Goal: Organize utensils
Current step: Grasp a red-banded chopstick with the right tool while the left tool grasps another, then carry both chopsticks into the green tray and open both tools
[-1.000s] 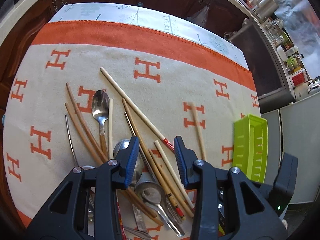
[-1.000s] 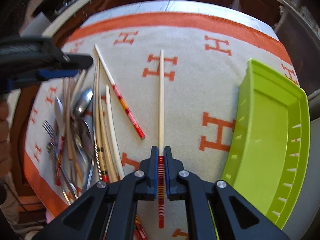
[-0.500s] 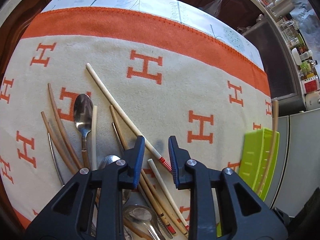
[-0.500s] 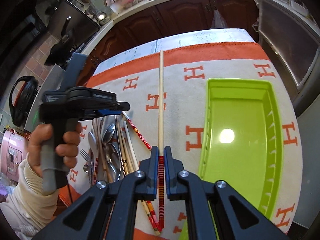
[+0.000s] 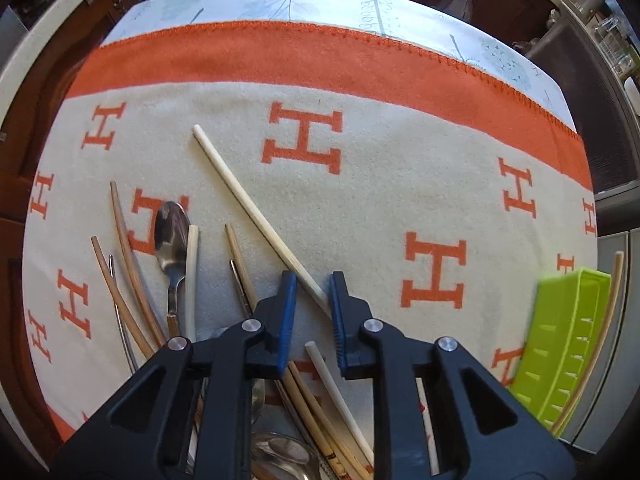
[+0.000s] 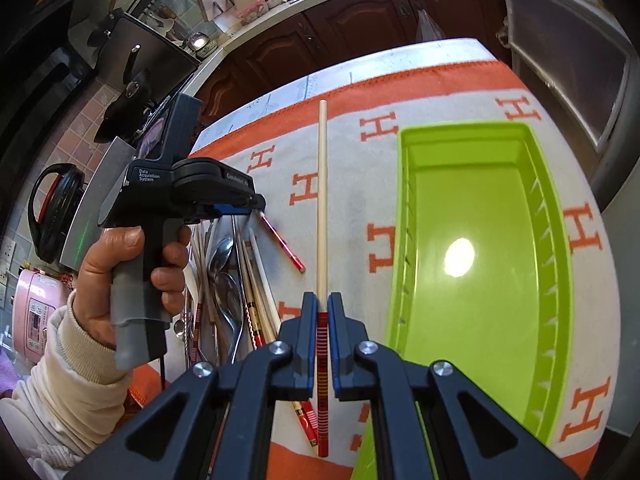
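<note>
The one thing the next move turned on was how the pale chopstick (image 5: 256, 216) lay against the left gripper (image 5: 312, 312): its near end ran in between the two blue pads, and its long axis slanted away up and to the left of the fingers across the blanket (image 5: 400, 184). The left jaws had just been closing around that end, but a gap showed on both sides, so the pads were not yet pressing on it. The left gripper pointed steeply down, close over the heap of spoons and chopsticks (image 5: 176, 264) that lay under and left of its fingers.

The right gripper (image 6: 322, 320) was clamped tight on the red-striped end of another chopstick (image 6: 321, 200), whose shaft stood straight out ahead of the fingers, lifted off the cloth. The green tray (image 6: 404, 240) lay just right of those fingers, so the right hand was the nearer to it, tilted forward and down.
</note>
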Available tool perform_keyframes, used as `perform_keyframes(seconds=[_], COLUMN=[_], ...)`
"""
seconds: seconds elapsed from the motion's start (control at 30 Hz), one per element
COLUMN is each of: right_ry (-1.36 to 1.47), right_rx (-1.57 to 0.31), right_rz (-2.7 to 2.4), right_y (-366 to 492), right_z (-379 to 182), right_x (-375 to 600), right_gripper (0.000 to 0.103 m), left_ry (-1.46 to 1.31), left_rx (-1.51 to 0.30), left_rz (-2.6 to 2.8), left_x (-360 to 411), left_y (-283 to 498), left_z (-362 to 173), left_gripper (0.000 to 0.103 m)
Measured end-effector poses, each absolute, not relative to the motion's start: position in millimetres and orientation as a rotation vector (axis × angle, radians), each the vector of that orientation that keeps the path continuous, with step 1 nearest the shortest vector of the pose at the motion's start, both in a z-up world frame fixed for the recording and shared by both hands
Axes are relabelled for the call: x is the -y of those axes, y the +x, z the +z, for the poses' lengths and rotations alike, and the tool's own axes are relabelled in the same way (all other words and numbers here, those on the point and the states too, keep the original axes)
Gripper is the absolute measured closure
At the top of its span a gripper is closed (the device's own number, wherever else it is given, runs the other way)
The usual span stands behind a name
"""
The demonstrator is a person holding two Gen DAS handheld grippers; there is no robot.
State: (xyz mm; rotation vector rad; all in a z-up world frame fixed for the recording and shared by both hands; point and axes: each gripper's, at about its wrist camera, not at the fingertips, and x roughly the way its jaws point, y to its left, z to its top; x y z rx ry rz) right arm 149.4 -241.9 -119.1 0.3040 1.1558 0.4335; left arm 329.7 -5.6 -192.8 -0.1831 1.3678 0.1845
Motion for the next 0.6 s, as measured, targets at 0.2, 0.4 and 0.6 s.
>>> perform_keyframes(seconds=[0.2, 0.4, 0.6], right_ry=[0.365, 0.420, 0.442], right_rx=[-1.165, -1.138, -1.120], right_rz=[0.428, 0.418, 0.404], right_y=[143, 139, 136], right_z=[-128, -123, -120], right_x=[251, 264, 271], right_gripper=[0.098, 0.098, 0.098], left_ry=[-0.157, -0.214, -0.250], left_rx=[-1.276, -1.247, -1.236], left_rz=[0.226, 0.132, 0.071], left_x=[25, 36, 44], left_y=[320, 308, 298], left_z=[-192, -183, -160], left_gripper=[0.096, 0.100, 0.100])
